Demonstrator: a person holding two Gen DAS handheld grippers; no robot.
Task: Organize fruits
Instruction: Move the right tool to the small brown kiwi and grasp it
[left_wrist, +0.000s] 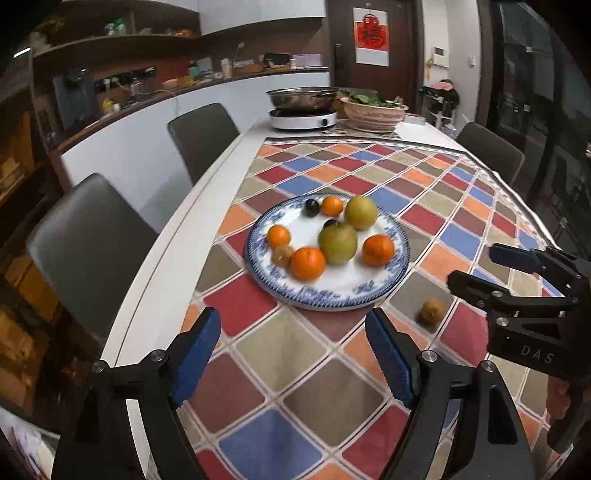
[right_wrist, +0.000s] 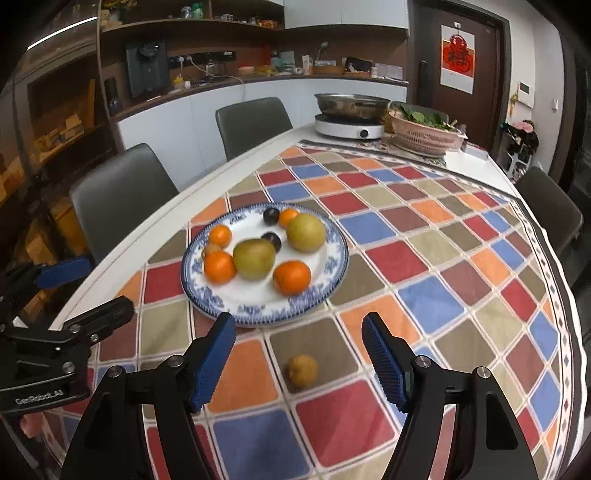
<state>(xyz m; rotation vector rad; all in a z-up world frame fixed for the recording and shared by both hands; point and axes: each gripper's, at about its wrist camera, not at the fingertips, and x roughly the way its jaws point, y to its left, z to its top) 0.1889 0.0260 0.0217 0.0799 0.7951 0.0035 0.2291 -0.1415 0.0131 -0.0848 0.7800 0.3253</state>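
**Inspector:** State of the tools?

**Assistant:** The left gripper (left_wrist: 293, 360) has its blue pads standing apart with nothing between them but checked tablecloth (left_wrist: 424, 192). The right gripper (right_wrist: 299, 356) is likewise spread, gripping nothing. In the left wrist view the right tool enters from the right edge, its body partly cut off by the frame.

**Inspector:** Location of the fruit?

**Assistant:** A blue-rimmed plate (left_wrist: 325, 295) sits just ahead of both tools' fingertips. On it: four oranges, two green-yellow pears, two dark plums and one small brown fruit (left_wrist: 282, 254) touching the nearest orange (left_wrist: 307, 263). One plum (left_wrist: 330, 223) is mostly hidden behind the front pear (left_wrist: 338, 243) in the left view; the right wrist view shows more of it.

**Inspector:** Anything off the plate?

**Assistant:** One small brownish fruit (right_wrist: 302, 370) lies on the cloth, between the right gripper's fingers in line of sight, touched by neither pad. Its kind is unclear; the surface is blurred.

**Inspector:** Beyond the plate?

**Assistant:** A steel pot on a white cooker (right_wrist: 349, 129) and a basket of greens (right_wrist: 424, 138), far ahead. Shelf contents are too small to identify.
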